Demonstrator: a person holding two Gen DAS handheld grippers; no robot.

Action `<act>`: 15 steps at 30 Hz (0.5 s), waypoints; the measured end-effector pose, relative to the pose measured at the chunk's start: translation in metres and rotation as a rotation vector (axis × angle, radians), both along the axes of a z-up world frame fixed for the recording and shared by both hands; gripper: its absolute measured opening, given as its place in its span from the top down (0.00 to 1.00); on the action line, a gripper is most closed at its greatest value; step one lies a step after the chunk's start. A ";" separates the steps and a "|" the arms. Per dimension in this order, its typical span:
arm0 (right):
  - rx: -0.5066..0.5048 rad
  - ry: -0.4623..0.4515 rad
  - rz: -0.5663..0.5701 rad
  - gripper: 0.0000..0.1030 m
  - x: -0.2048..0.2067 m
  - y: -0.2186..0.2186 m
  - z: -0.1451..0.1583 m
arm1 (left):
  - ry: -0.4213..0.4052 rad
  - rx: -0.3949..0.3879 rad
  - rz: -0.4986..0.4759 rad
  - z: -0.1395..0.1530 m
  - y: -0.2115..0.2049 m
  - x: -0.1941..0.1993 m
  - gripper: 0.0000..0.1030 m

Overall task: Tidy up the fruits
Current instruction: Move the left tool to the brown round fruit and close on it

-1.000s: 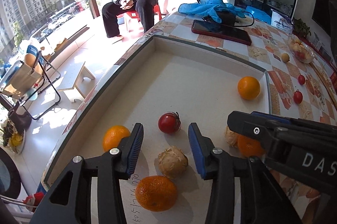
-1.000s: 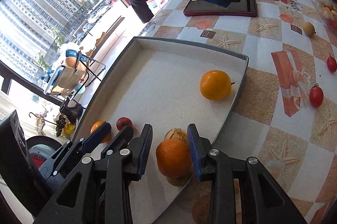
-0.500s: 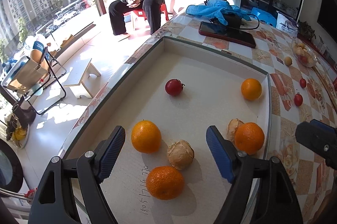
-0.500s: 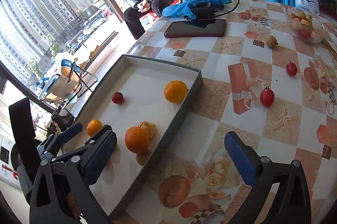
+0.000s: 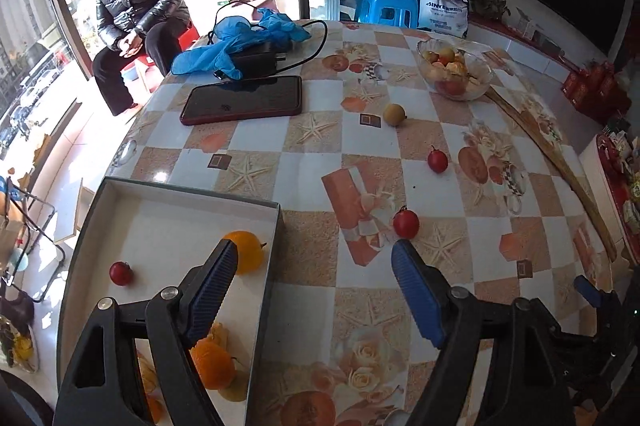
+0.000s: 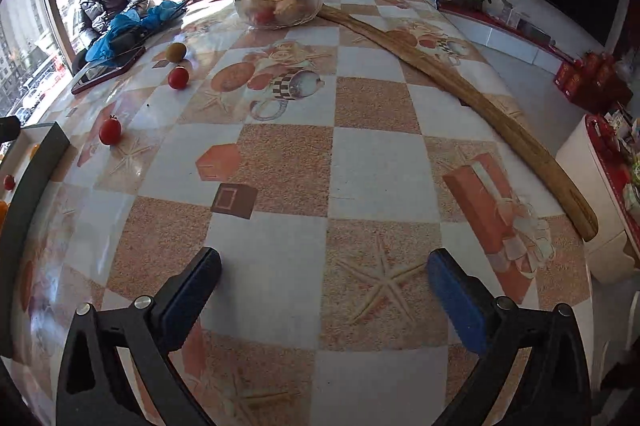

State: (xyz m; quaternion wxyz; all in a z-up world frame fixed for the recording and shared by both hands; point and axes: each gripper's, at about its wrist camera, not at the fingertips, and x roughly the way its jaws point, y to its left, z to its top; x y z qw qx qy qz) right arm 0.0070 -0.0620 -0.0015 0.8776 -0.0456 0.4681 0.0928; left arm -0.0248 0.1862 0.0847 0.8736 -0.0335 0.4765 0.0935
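Note:
A shallow grey tray (image 5: 276, 226) at the left holds an orange (image 5: 250, 252), a small red tomato (image 5: 121, 273) and another orange (image 5: 212, 366). Two red tomatoes (image 5: 406, 223) (image 5: 437, 160) and a brownish round fruit (image 5: 394, 113) lie on the patterned tablecloth. My left gripper (image 5: 312, 286) is open and empty, hovering over the tray's right edge. My right gripper (image 6: 324, 290) is open and empty above bare tablecloth, with the tomatoes (image 6: 110, 131) (image 6: 178, 77) far to its left.
A glass bowl of fruit (image 5: 454, 71) (image 6: 279, 5) stands at the back. A long wooden stick (image 6: 460, 93) lies along the right side. A tablet (image 5: 242, 99), a charger and a blue cloth (image 5: 240, 41) lie at the back left. A seated person (image 5: 134, 21) watches.
Both grippers opened wide and drew away from the tray, swinging right. The right gripper let go of the orange, which stays in the tray.

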 end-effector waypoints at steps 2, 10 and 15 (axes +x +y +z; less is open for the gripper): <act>-0.005 -0.005 -0.005 0.00 0.000 0.002 0.001 | 0.002 0.041 -0.013 -0.005 -0.014 0.029 0.21; 0.009 -0.012 -0.005 0.00 -0.002 0.000 0.000 | 0.081 0.039 -0.001 -0.044 -0.034 0.131 0.43; 0.044 -0.016 -0.004 0.00 -0.003 -0.004 0.001 | 0.053 0.108 -0.015 -0.054 -0.042 0.168 0.43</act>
